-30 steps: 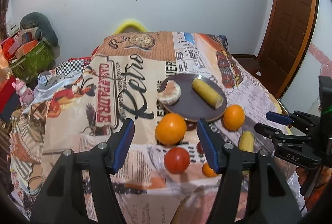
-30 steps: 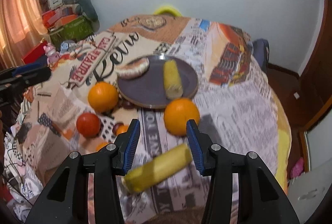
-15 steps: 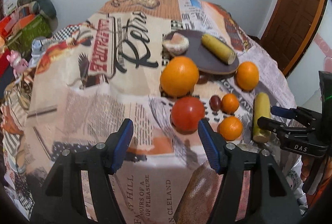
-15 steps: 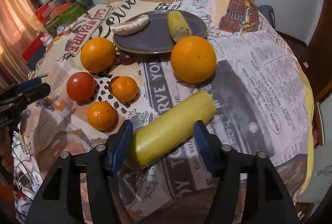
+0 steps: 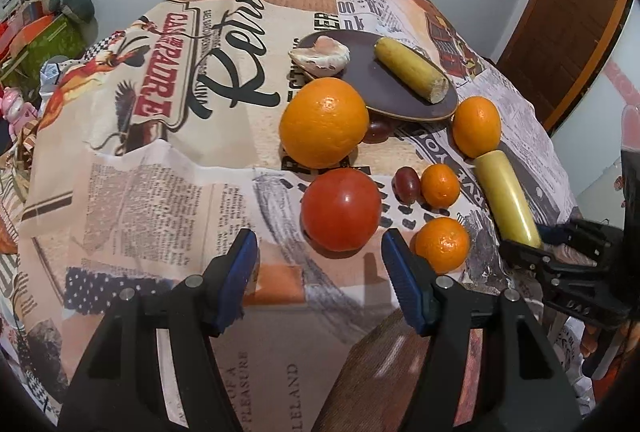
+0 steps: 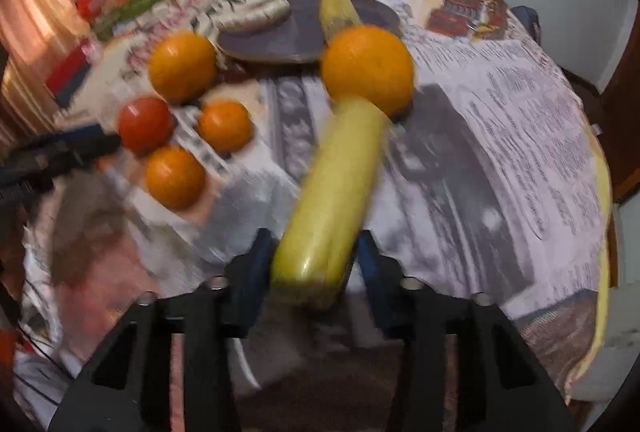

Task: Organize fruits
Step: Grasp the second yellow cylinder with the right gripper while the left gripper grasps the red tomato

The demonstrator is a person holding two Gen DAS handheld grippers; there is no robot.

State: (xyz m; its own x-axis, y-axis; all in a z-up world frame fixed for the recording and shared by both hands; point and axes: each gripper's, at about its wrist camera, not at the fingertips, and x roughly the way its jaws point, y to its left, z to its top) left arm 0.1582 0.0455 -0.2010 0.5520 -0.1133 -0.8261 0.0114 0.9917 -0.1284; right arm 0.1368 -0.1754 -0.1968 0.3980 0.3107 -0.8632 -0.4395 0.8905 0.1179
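Observation:
A dark plate holds a peeled fruit segment and a yellow piece. In front of it lie two oranges, a red tomato, two small mandarins, dark grapes and a long yellow fruit. My left gripper is open, just short of the tomato. My right gripper has its jaws on either side of the near end of the long yellow fruit; the view is blurred and the grip is unclear.
The table has a printed newspaper-style cloth that drops off at the near edge. Bags and toys sit on the left beyond the table. A brown door is at the right.
Both grippers moved down and closer to the fruit. The right gripper's jaws now straddle the near end of the long yellow fruit, which has swung to point away from it.

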